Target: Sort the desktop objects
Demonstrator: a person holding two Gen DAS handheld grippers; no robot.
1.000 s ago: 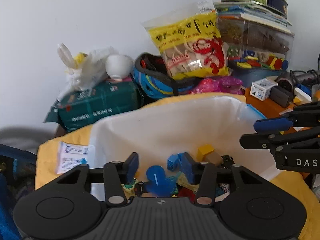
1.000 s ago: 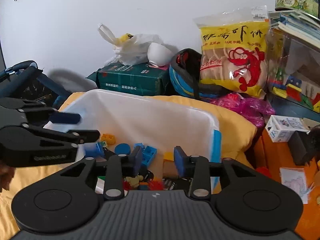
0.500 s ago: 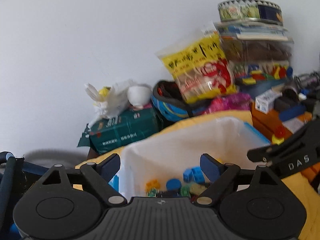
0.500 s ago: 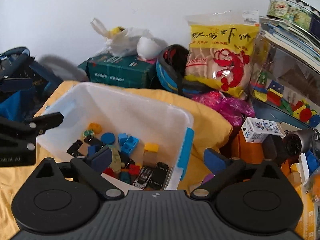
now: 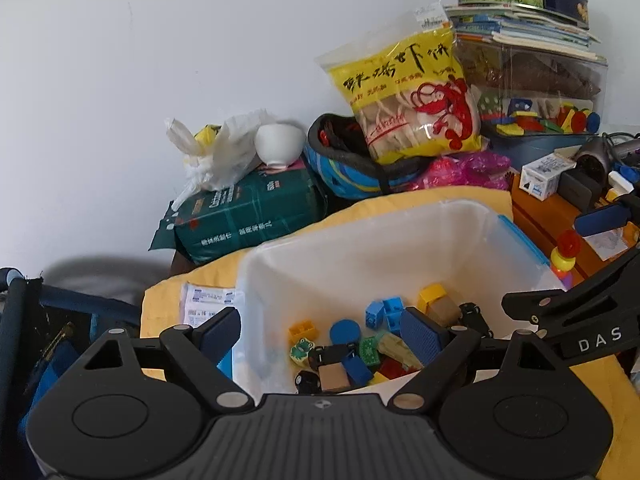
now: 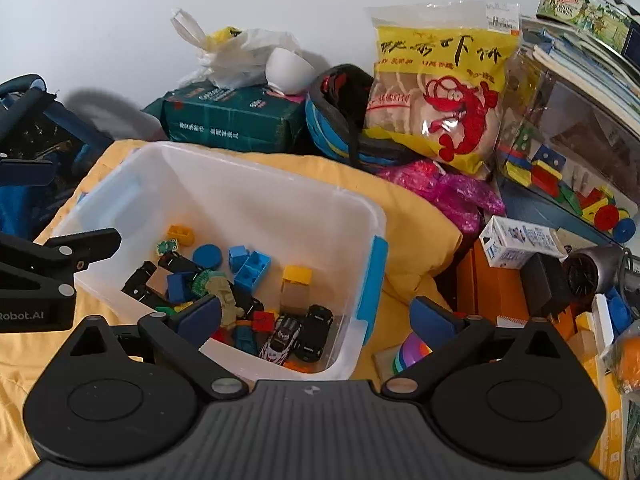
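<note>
The left gripper [image 5: 320,330] stood wide open and empty above the near edge of a clear plastic bin [image 5: 360,248]. Its left finger [image 5: 218,330] hung outside the bin's left wall, over a yellow cloth [image 5: 168,296] and a printed paper slip [image 5: 200,306]; its right finger [image 5: 422,330] hung over the toys [image 5: 360,344] heaped on the bin floor: blue and yellow blocks, a blue disc, a green frog piece and small black cars. Beyond the left finger lay a green package [image 5: 248,216] with a white bag and a white bowl [image 5: 278,146] on top. Straight ahead, past the bin, leaned a yellow snack bag [image 5: 408,96] against a stack of boxes.

The right gripper [image 6: 316,316] was also spread wide, holding nothing. Its left finger [image 6: 200,316] sat over the bin's near right corner, just above the toy cars [image 6: 296,332]. Its right finger [image 6: 434,318] was outside the bin, past the blue latch [image 6: 370,280], above a rainbow-coloured stacking toy [image 6: 410,352] on the cloth. Further right a small white carton [image 6: 520,242] rested on an orange surface [image 6: 480,280], near a dark hair dryer [image 6: 592,270].
</note>
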